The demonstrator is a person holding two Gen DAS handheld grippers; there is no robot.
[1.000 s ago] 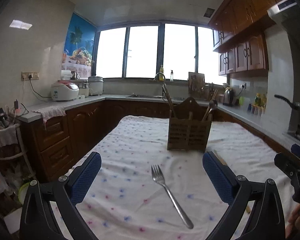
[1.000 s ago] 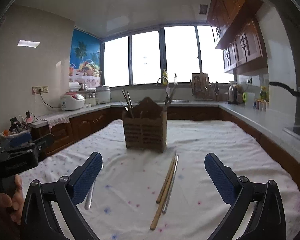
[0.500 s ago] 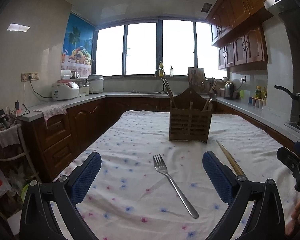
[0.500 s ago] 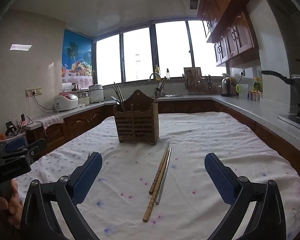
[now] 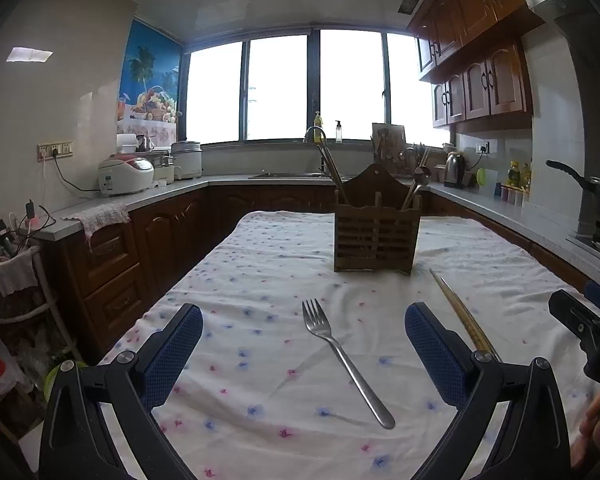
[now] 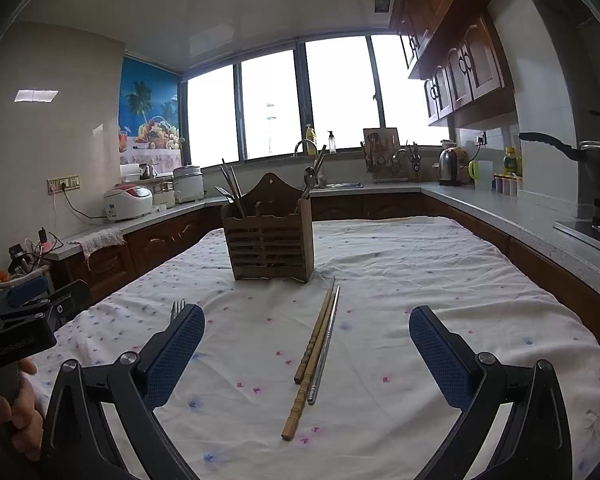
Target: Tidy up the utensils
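A metal fork [image 5: 342, 356] lies on the white dotted tablecloth [image 5: 268, 272], between the fingers of my open, empty left gripper [image 5: 304, 344]. A wooden utensil holder [image 5: 377, 232] stands beyond it, with chopsticks and a spoon in it. Wooden and metal chopsticks [image 6: 316, 348] lie on the cloth in front of the holder [image 6: 270, 236], between the fingers of my open, empty right gripper [image 6: 306, 346]. The chopsticks also show in the left wrist view [image 5: 462, 314]. The fork's tines [image 6: 177, 309] peek out behind my right gripper's left finger.
Kitchen counters [image 5: 500, 208] wrap around the table on three sides, with a rice cooker [image 5: 126, 174], a kettle [image 5: 454, 168] and a sink below the windows. A pan [image 6: 592, 156] sits on the stove at right. A cluttered rack [image 5: 12, 264] stands at left.
Both grippers have tilted and come a little lower toward the table. The fork and the chopsticks sit more centred between the fingers. Nothing was grasped.
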